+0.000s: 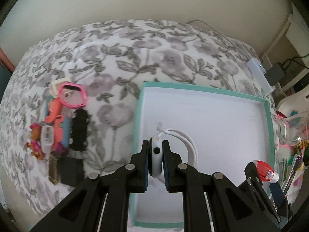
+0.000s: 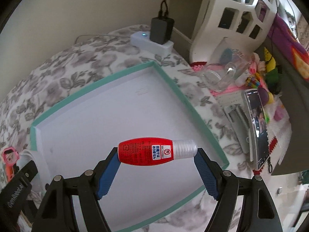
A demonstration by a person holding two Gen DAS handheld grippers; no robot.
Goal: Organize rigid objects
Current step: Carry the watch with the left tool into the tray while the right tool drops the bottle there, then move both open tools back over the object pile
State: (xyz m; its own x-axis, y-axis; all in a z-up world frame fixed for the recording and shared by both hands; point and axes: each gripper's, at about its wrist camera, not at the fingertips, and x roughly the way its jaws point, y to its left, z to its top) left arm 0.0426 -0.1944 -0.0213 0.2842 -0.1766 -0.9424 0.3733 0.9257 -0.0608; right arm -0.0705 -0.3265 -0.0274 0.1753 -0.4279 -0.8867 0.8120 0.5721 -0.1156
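Only the left view is showing the left tongs [image 1: 156, 152] clamping a white smartwatch [image 1: 156, 154] over the teal-rimmed white cardboard tray [image 1: 269, 119] at lower centre, while the right tongs [image 2: 157, 153] are gripping a red Japanese-labelled plastic bottle [image 2: 146, 151].

A white power strip [image 2: 152, 43] with a black adapter [image 2: 161, 31] plugged in sits on the floral cloth [image 1: 119, 58]; a phone [image 2: 257, 127] stands propped nearby.
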